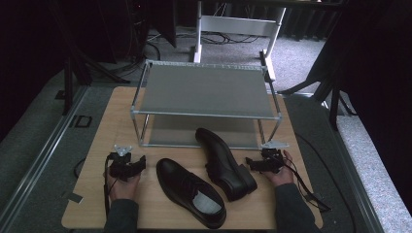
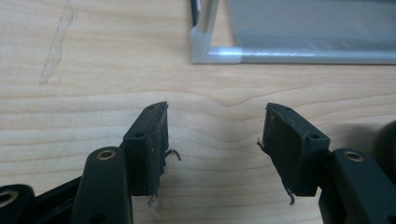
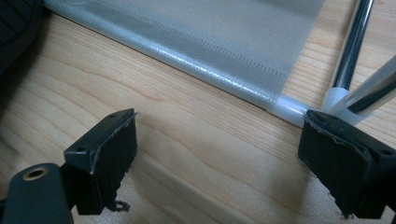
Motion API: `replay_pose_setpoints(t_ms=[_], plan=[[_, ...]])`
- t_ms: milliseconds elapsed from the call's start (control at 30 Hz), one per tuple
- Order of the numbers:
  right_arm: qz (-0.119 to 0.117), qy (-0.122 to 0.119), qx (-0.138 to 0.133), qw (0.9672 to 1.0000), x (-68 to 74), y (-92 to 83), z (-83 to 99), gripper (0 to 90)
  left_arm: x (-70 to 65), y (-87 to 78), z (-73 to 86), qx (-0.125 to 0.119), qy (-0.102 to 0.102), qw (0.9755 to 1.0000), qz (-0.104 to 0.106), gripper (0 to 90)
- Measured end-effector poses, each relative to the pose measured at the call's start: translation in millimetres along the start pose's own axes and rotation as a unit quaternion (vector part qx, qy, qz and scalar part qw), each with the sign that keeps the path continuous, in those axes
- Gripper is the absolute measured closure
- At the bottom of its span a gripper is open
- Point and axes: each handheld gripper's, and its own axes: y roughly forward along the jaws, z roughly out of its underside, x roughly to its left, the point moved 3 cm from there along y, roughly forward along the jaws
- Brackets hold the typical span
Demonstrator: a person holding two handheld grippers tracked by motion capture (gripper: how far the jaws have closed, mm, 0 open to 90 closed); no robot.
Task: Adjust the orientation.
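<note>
Two black leather shoes lie on the wooden table [image 1: 107, 121]. The nearer shoe [image 1: 189, 191] lies with its opening up and a pale insole showing. The farther shoe [image 1: 224, 162] lies on its side, toe toward a two-tier grey rack [image 1: 204, 90]. My left gripper [image 1: 138, 165] rests on the table left of the nearer shoe, open, with bare wood between its jaws [image 2: 215, 140]. On the other side, my right gripper [image 1: 250, 163] sits open beside the farther shoe's heel. Its jaws [image 3: 219, 158] frame bare wood and the rack's lower shelf [image 3: 201, 37].
The rack stands at the table's back half on thin metal legs [image 3: 352, 51], its corner joint [image 2: 201, 44] close ahead of my left gripper. Cables trail from both grippers. Beyond the table are a grey floor, dark stands and a white frame [image 1: 238, 24].
</note>
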Motion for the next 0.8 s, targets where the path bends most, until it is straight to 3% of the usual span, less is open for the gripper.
replay_pose_setpoints(t_ms=[267,600,800], plan=[[0.0,0.0,0.001,1.0,0.4,0.1,0.0,10.8,-16.0,-16.8,-2.6,-0.006,0.023,0.9996,0.017,40.0],[0.0,0.0,0.0,1.0,0.4,0.1,0.0,10.8,-29.5,-33.9,-1.9,-0.011,0.023,0.9987,0.043,40.8],[0.0,0.0,0.001,1.0,0.4,0.1,0.0,10.8,-44.8,-47.9,-3.1,-0.015,0.043,0.9971,0.062,40.7]])
